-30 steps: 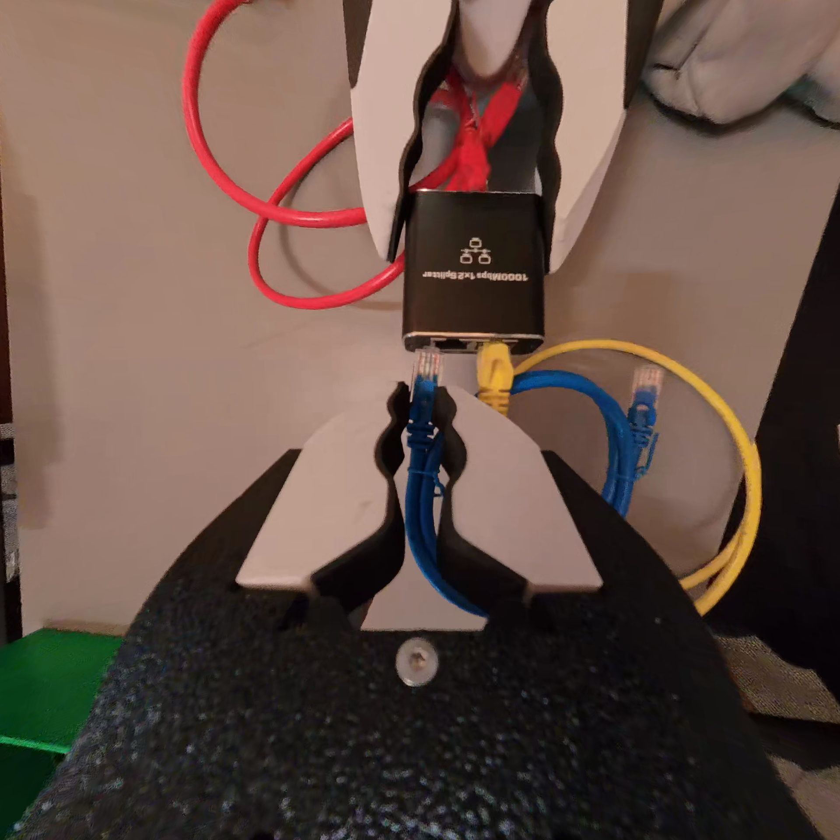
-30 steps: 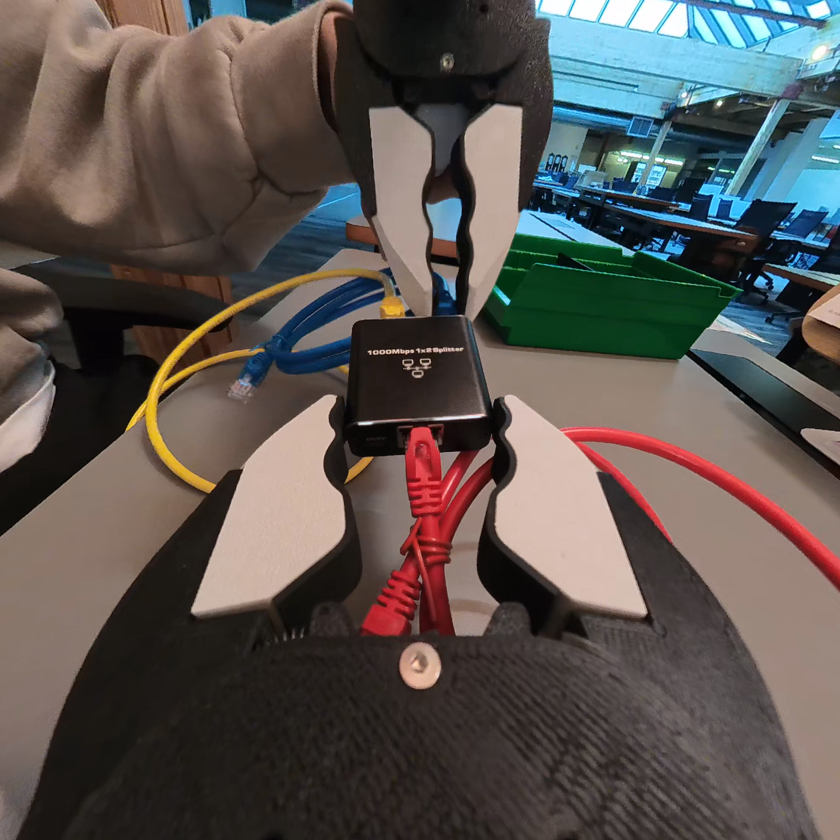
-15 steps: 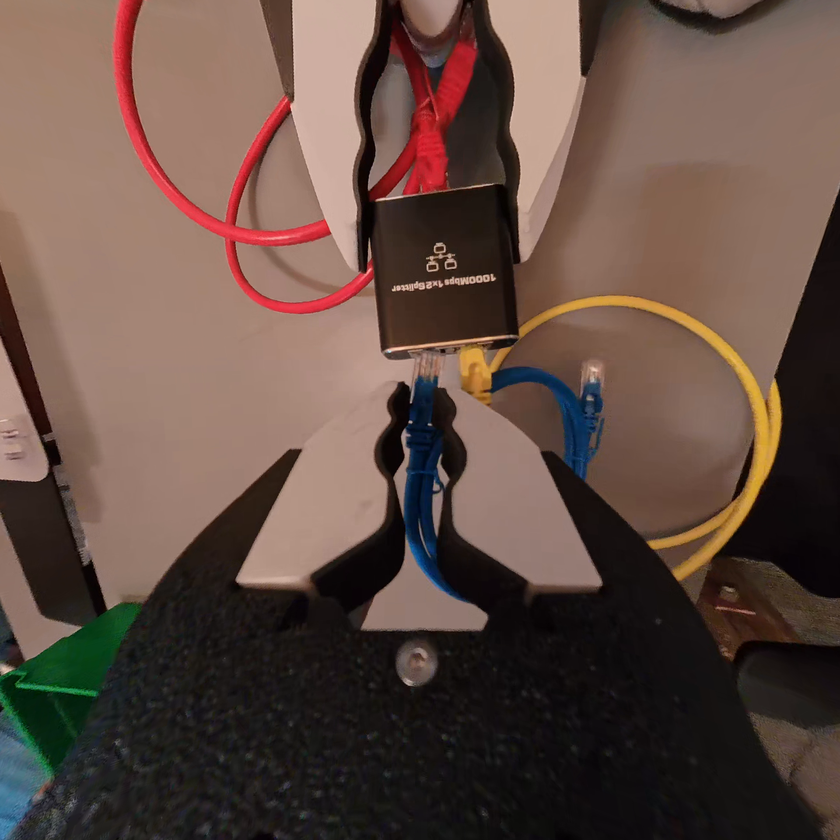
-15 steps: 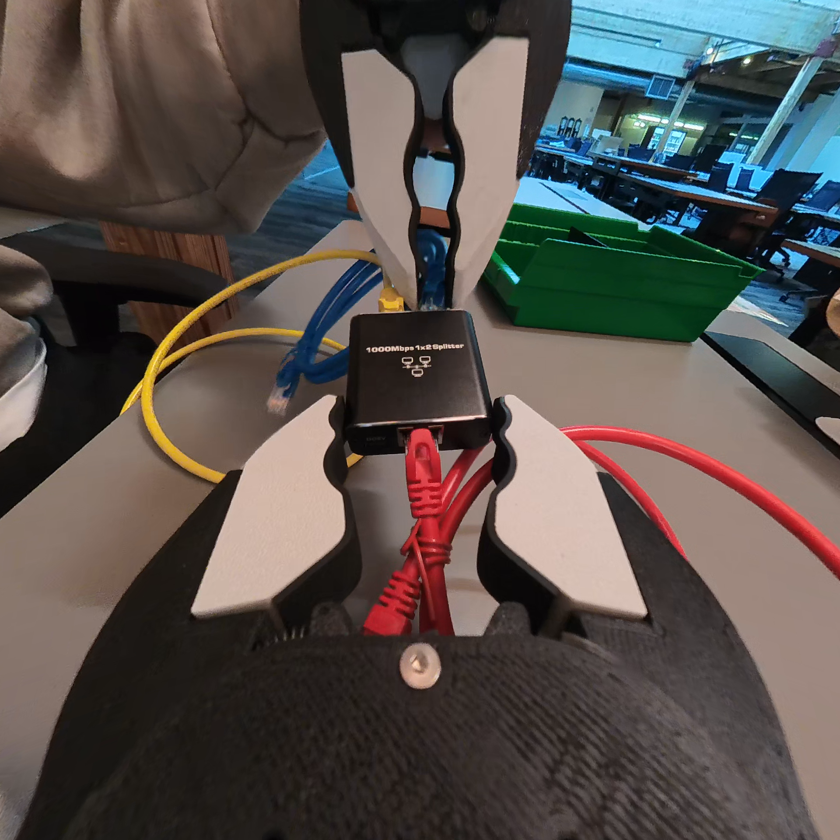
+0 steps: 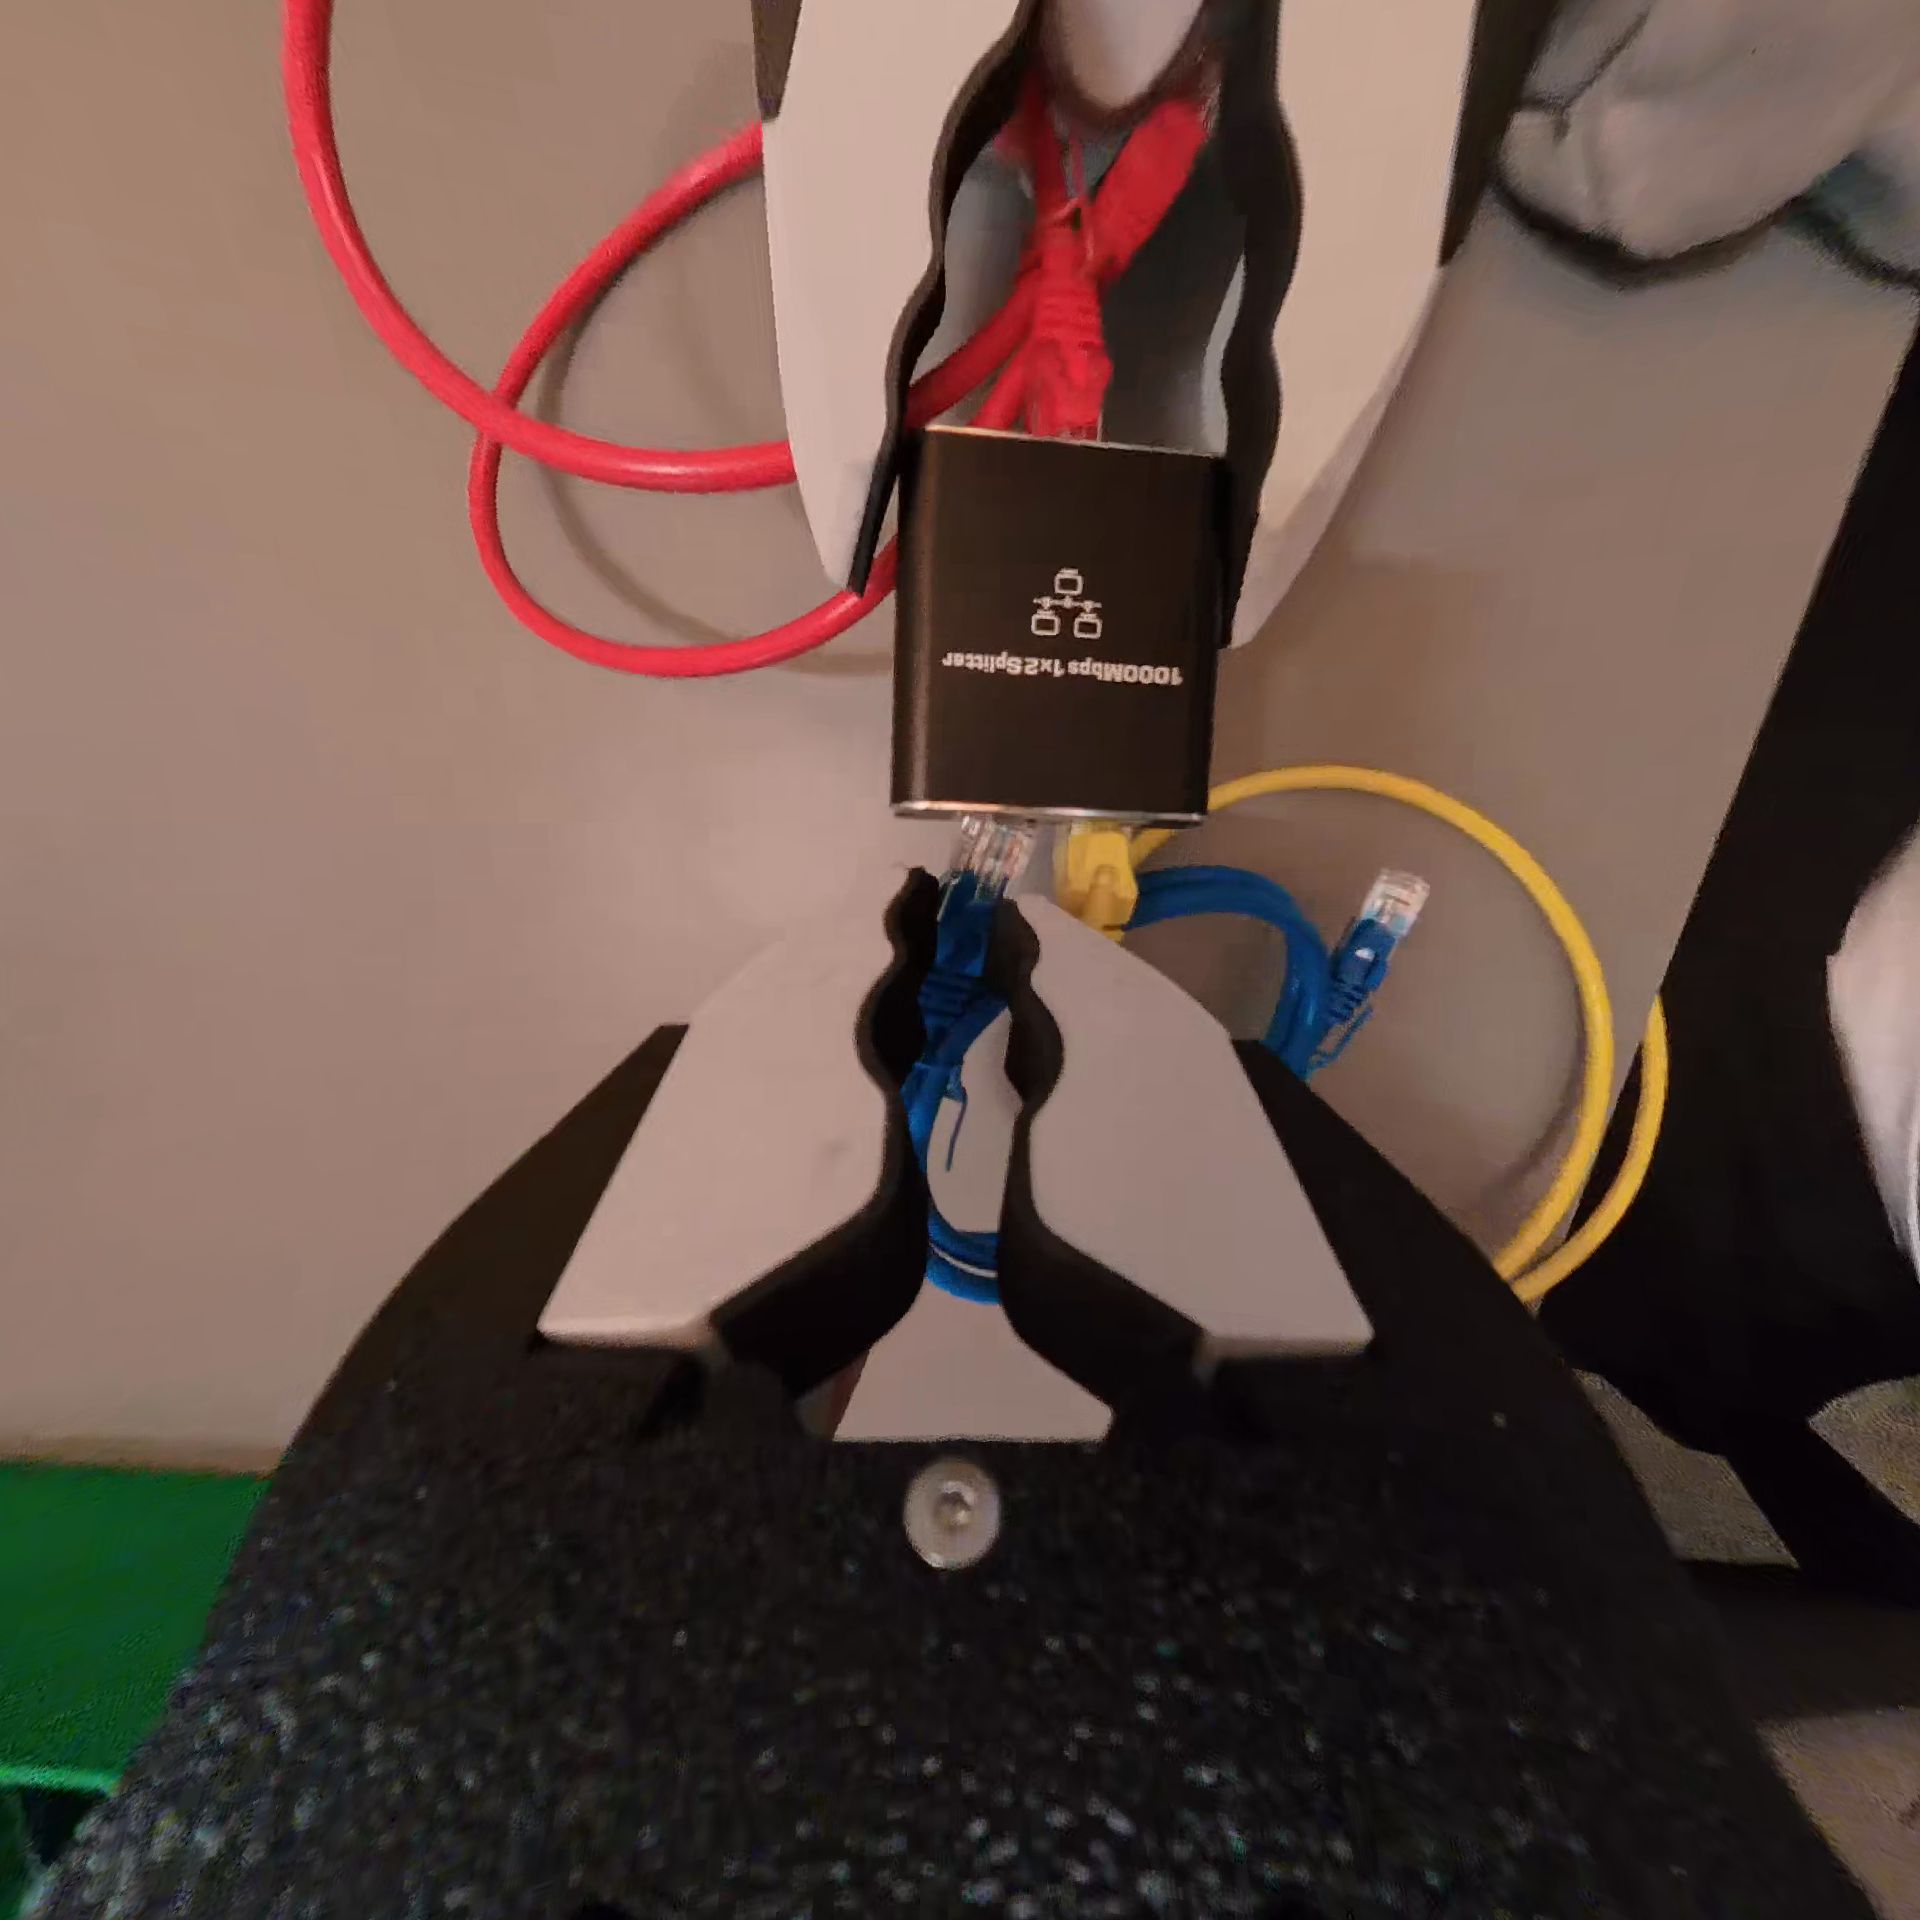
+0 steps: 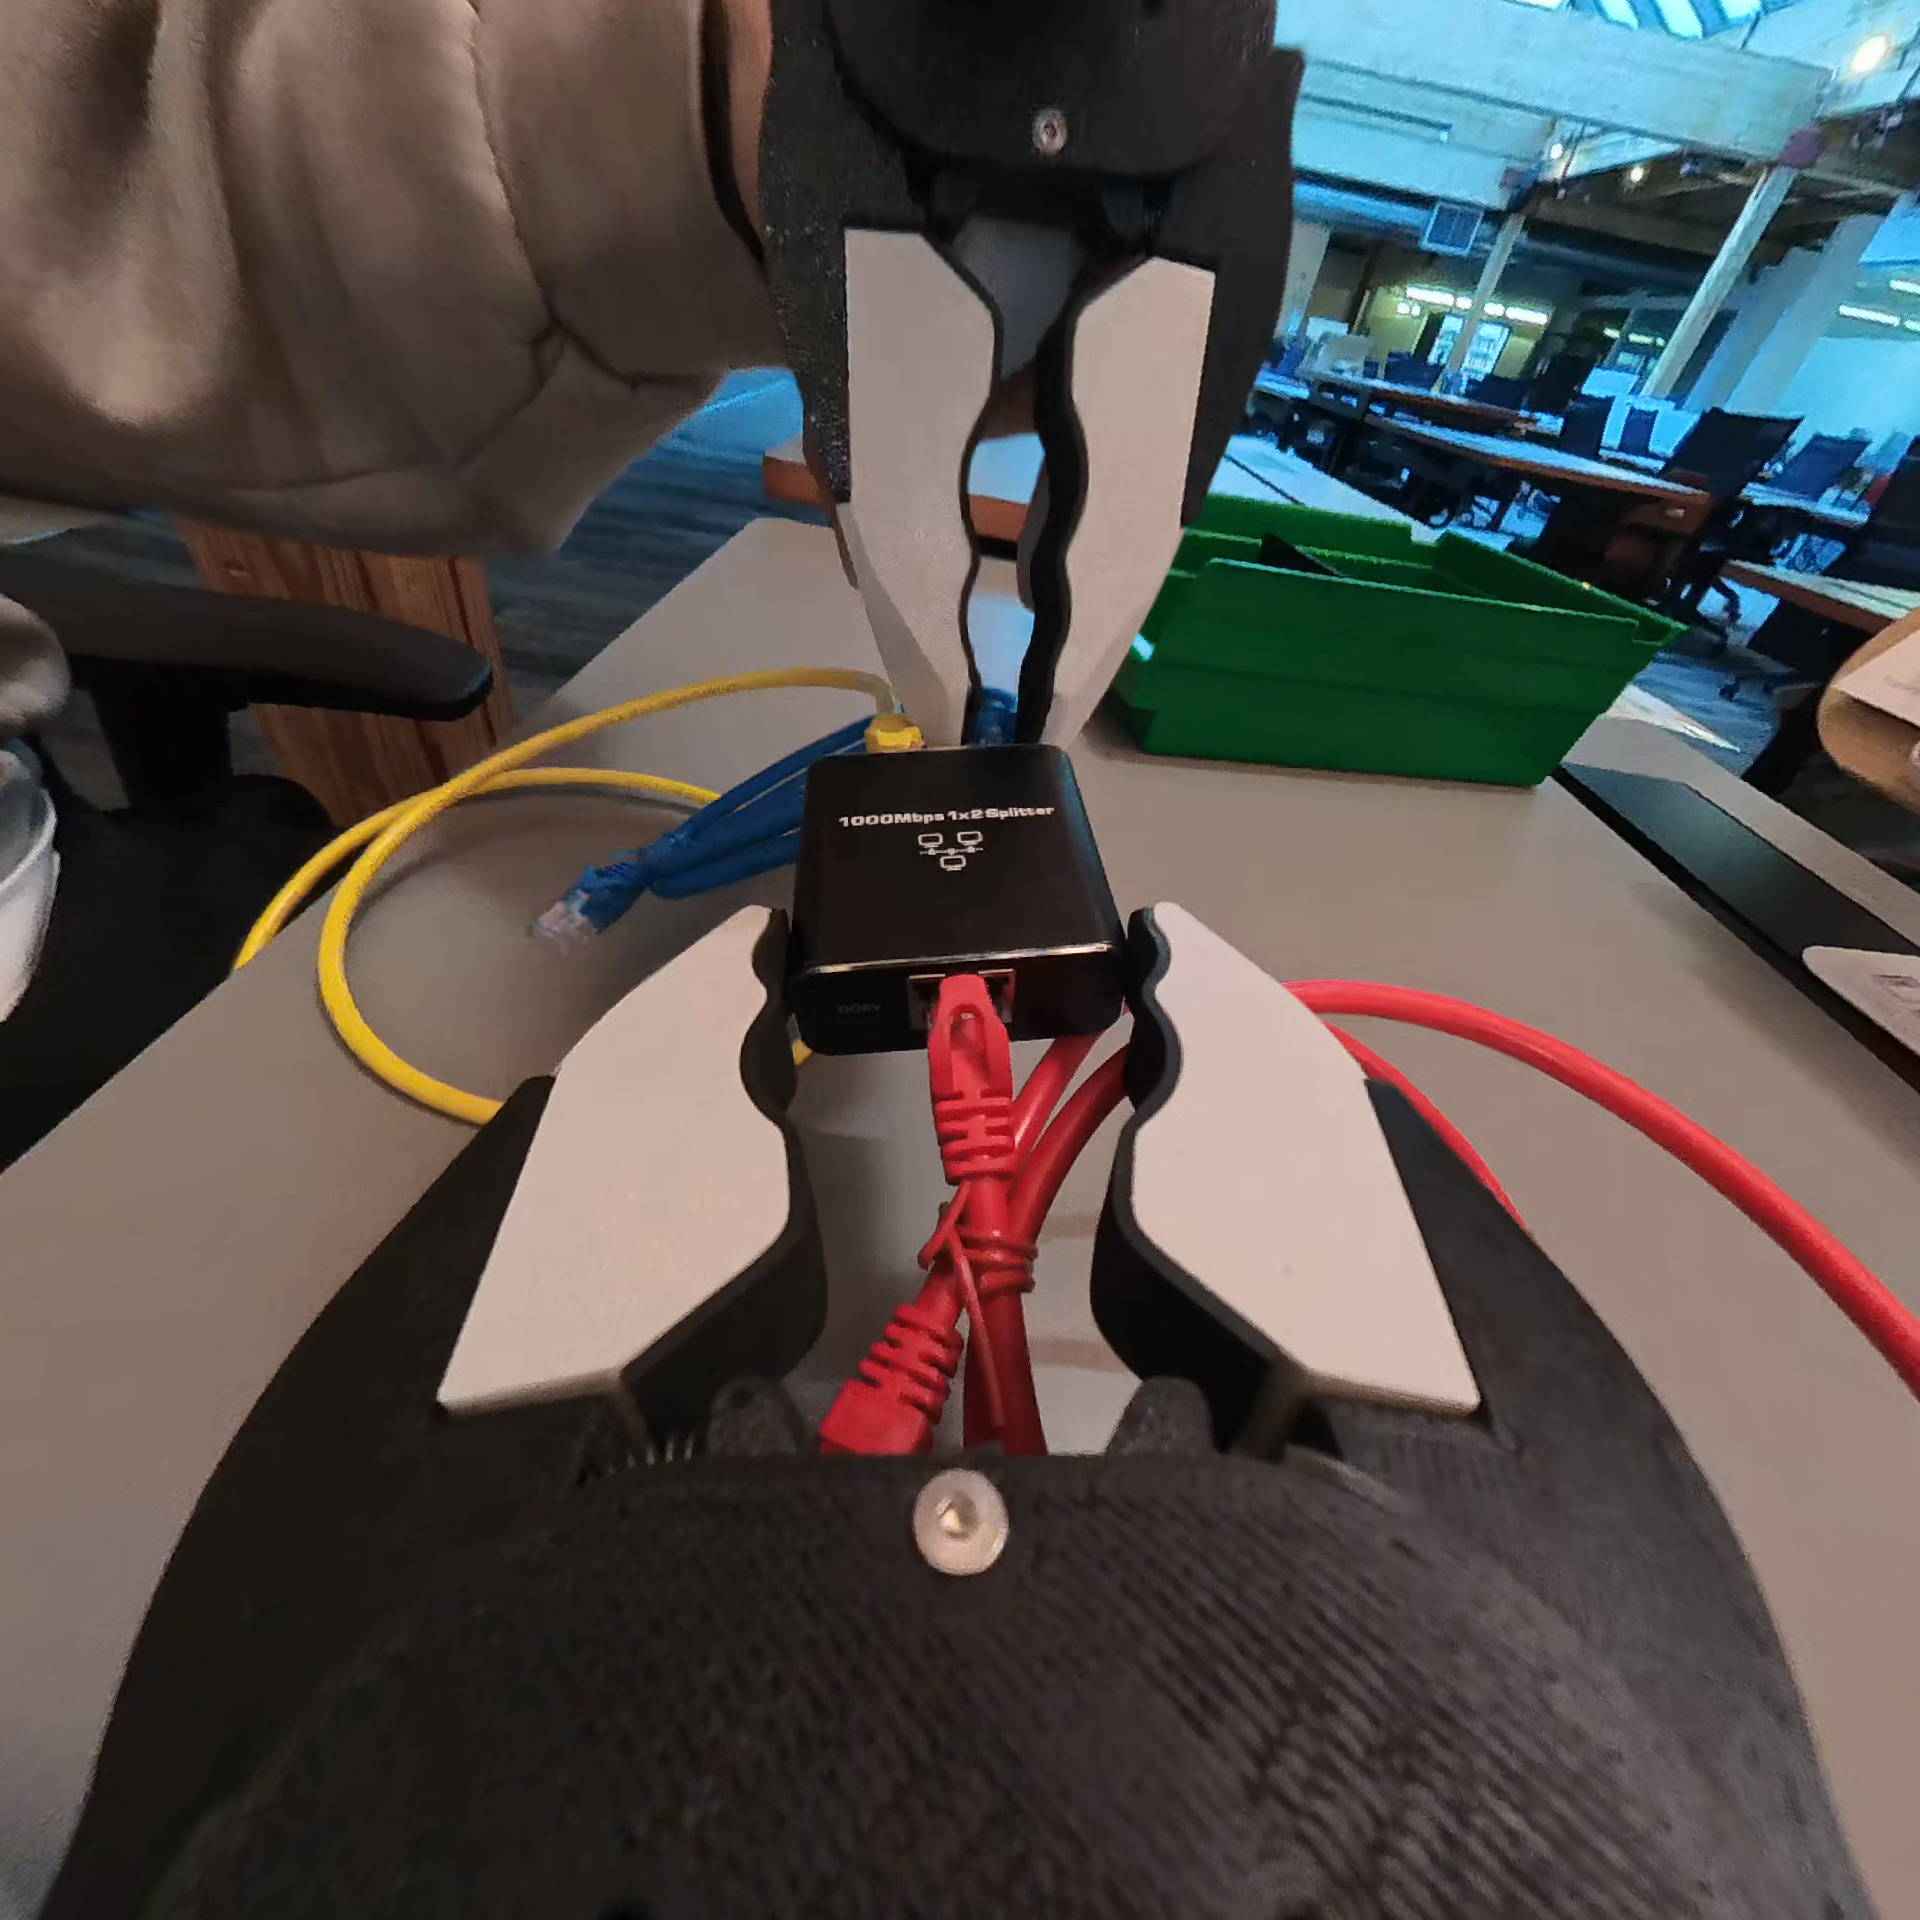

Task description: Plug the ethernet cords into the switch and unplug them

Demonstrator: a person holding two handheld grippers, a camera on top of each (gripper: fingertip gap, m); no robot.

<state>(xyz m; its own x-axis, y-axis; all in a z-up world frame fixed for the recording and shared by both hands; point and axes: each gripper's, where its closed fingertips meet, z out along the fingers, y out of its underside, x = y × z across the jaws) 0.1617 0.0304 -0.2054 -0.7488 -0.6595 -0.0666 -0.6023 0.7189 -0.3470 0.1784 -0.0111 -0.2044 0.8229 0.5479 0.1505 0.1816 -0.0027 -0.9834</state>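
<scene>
The black switch [image 5: 1055, 644] lies on the grey table [image 5: 312, 935]. My right gripper [image 6: 956, 935] is shut on the switch's [image 6: 951, 883] two sides. It shows at the top of the left wrist view [image 5: 1049, 592]. A red cord's plug [image 6: 971, 1039] sits in the port facing it. My left gripper [image 5: 966, 914] is shut on a blue cord's plug [image 5: 971, 904], which is tilted with its clear tip at the mouth of the opposite side's left port. A yellow plug [image 5: 1096, 868] sits in the port beside it. The left gripper [image 6: 992, 717] also shows in the right wrist view.
The blue cord's other plug [image 5: 1371, 925] lies loose on the table inside the yellow cord's loop [image 5: 1590, 997]. Red cord loops [image 5: 416, 343] lie behind the switch. A green bin [image 6: 1382, 665] stands at the table's far side. A person's sleeve [image 6: 364, 260] is at upper left.
My left gripper has brought the blue plug up to the switch's port, and the plug now sits more tilted. The right gripper has kept its hold on the switch.
</scene>
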